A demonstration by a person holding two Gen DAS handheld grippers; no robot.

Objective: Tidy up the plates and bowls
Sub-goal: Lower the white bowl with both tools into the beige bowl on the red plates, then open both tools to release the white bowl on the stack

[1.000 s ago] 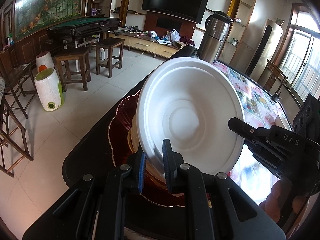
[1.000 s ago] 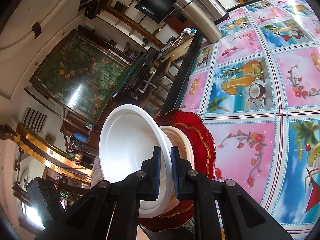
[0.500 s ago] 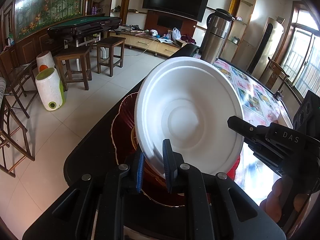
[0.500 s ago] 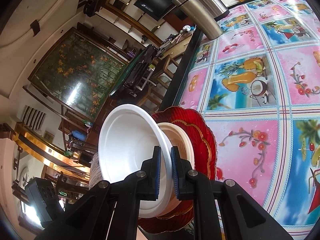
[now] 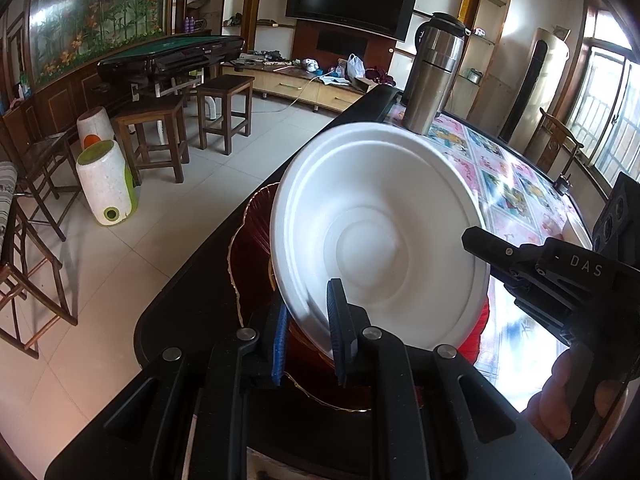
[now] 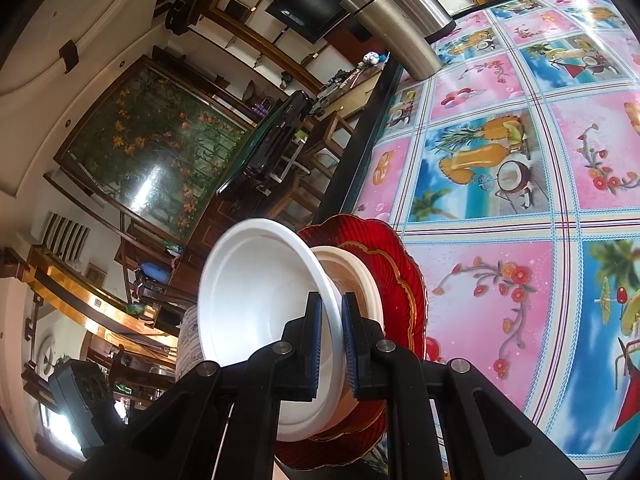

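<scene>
Bowl (image 5: 376, 236) rim between both tongs (tilted) — above red plate (image 6: 396, 264).

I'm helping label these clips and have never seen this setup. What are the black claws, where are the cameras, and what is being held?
No robot here: a person holds a two-finger gripper in each hand, with a fisheye camera on each looking along its fingers. In the left view, the left gripper has its blue pads either side of the white bowl rim, apparently loosened; the other gripper reaches in from the right. In the right view, the right gripper pinches the same bowl's rim. Under it sit another white bowl and a red plate at the edge of the table with its pictured cloth. A steel flask stands farther back.
</scene>
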